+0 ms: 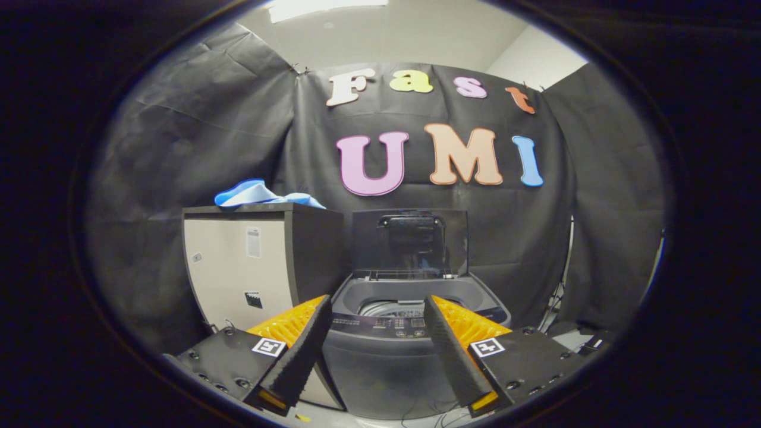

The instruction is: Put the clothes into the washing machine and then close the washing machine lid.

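Against the black booth wall, the clothes point(261, 194) lie on the cabinet point(238, 267) beside the washing machine point(410, 333), its lid point(409, 242) raised, and nothing is held between the wide-spread fingers of the gripper point(376, 304); both steps are judged undone.

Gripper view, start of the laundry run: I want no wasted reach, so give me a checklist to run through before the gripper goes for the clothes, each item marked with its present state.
1. Washing machine lid raised, standing upright behind the opening: ok.
2. Washing machine tub opening unobstructed, just beyond the fingers: ok.
3. Blue clothes located, lying on top of the cabinet beside the machine: ok.
4. Gripper open, nothing between its fingers: ok.
5. Gripper near the clothes: not ok, they lie well beyond and above the fingers.
6. Tub free of other items: cannot tell, its inside is mostly hidden.
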Tool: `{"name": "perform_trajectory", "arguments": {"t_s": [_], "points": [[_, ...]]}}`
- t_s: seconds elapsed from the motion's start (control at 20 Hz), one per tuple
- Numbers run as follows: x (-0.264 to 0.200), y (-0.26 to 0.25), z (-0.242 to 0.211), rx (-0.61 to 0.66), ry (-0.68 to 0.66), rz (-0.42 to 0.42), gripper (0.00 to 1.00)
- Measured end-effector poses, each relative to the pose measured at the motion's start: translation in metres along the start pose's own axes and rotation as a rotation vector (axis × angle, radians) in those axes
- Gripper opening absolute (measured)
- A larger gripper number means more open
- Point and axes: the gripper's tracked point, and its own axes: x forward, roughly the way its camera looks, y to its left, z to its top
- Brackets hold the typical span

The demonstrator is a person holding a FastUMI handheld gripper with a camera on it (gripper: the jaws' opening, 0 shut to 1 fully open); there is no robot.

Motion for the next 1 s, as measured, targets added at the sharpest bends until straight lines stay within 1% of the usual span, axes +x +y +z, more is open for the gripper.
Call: {"name": "perform_trajectory", "arguments": {"t_s": [0.55, 0.75, 1.0], "points": [[-0.003, -0.006, 0.000, 0.025, 0.015, -0.023, 0.97], [0.005, 0.009, 0.027, 0.030, 0.006, -0.013, 0.97], [0.032, 0.048, 0.088, 0.033, -0.019, -0.002, 0.97]]}}
